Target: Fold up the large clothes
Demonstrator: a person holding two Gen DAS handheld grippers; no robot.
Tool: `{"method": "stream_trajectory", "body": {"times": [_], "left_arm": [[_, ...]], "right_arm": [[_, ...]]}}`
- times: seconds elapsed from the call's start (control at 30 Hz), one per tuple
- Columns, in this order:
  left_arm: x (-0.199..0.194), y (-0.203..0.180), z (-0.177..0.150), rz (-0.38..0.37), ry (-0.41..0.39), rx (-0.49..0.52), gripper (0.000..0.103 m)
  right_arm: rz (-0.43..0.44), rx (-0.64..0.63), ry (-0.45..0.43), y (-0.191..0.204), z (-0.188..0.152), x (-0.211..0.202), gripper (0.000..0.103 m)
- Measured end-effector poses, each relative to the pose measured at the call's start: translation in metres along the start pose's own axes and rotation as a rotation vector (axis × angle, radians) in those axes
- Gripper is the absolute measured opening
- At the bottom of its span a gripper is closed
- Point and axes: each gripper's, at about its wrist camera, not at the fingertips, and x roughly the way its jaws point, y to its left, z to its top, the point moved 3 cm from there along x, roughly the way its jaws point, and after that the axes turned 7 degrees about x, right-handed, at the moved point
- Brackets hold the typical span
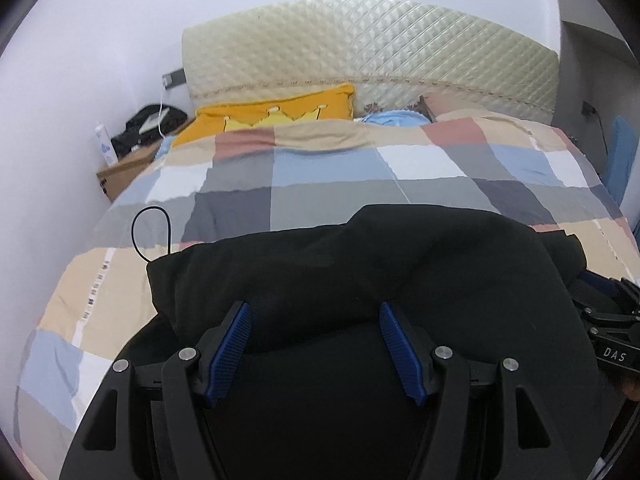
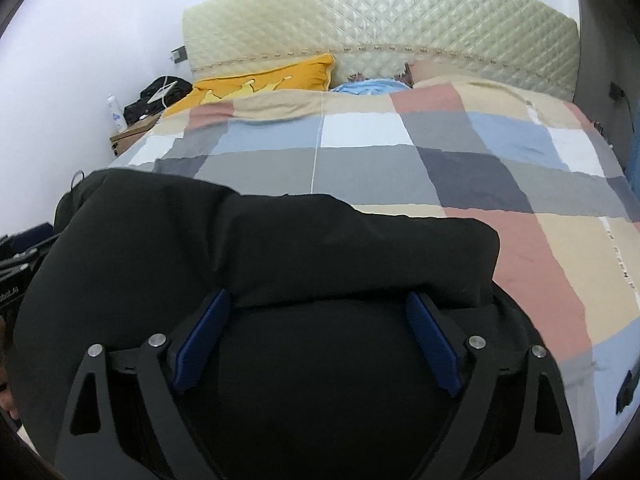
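A large black garment [image 1: 360, 264] lies folded over on the checked bedspread [image 1: 320, 168], its folded edge running across in front of both grippers. It also shows in the right wrist view [image 2: 280, 240]. My left gripper [image 1: 314, 312] is open, its blue-padded fingers [image 1: 236, 344] spread over the near part of the garment, holding nothing. My right gripper [image 2: 318, 300] is open too, its fingers [image 2: 430, 344] spread at the garment's folded edge. The right gripper's body shows at the right edge of the left wrist view [image 1: 612, 332].
A quilted cream headboard [image 2: 380, 20] stands at the back, with a yellow pillow [image 2: 260, 80] and a blue pillow [image 2: 368, 86] before it. A bedside table [image 1: 124, 172] with a bottle [image 1: 105, 144] and black bag is at far left. A thin black cord [image 1: 152, 232] loops on the bedspread.
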Motion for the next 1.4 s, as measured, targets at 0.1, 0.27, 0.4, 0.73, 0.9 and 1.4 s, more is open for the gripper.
{"method": "stream_trajectory", "body": {"times": [0.1,0.27,0.4,0.73,0.9,1.4], "left_arm": [[0.016,0.009,0.000,-0.027,0.023,-0.036,0.067],[0.029,0.015,-0.001,-0.055,0.029,-0.083,0.073],[0.034,0.009,-0.002,-0.030,0.015,-0.060,0.074],[0.021,0.030,-0.014,-0.049,-0.006,-0.130,0.074],[0.014,0.052,-0.015,-0.012,-0.014,-0.145,0.074],[0.035,0.058,-0.039,0.058,-0.004,-0.094,0.079]], "right_arm": [[0.018,0.017,0.001,-0.001,0.006,0.011,0.095],[0.031,0.028,-0.033,-0.001,0.002,0.022,0.098],[0.015,0.015,-0.046,0.004,0.000,0.030,0.100],[0.064,0.041,-0.050,-0.008,-0.010,0.013,0.100],[0.041,-0.014,-0.086,-0.014,-0.012,-0.006,0.100],[0.120,0.047,-0.074,-0.048,-0.032,-0.002,0.103]]}}
